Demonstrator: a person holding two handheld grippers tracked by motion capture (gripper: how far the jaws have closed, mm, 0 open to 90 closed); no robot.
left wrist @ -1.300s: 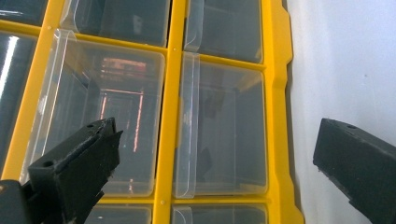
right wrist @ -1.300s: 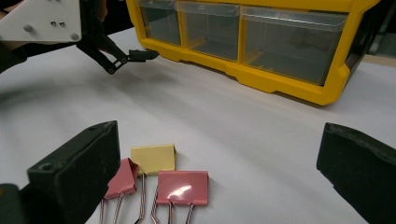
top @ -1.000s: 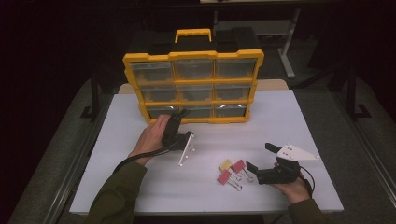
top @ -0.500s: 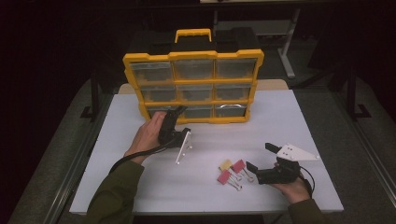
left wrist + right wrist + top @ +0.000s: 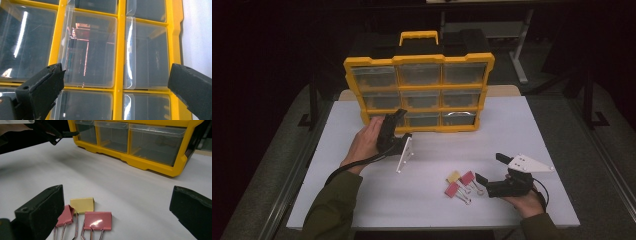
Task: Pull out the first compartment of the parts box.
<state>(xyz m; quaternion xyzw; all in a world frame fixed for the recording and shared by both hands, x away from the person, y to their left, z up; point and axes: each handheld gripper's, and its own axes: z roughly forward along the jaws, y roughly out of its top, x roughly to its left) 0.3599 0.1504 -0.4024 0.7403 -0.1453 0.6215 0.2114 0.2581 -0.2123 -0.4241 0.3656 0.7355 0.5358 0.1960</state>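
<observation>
Yellow drawer organizer (image 5: 419,90) upright at rear of white worktop (image 5: 522,130). Left gripper (image 5: 398,116) held against its bottom-left clear drawer (image 5: 87,50), jaws wide, holding nothing. Right gripper (image 5: 492,169) low over worktop at front right, jaws wide, empty. Three binder clips, two pink (image 5: 97,220), one yellow (image 5: 82,205), lying touching one another just before right gripper, well apart from organizer.

White table (image 5: 362,125) (foam-topped), black case (image 5: 372,45) behind, metal frame (image 5: 522,50)
</observation>
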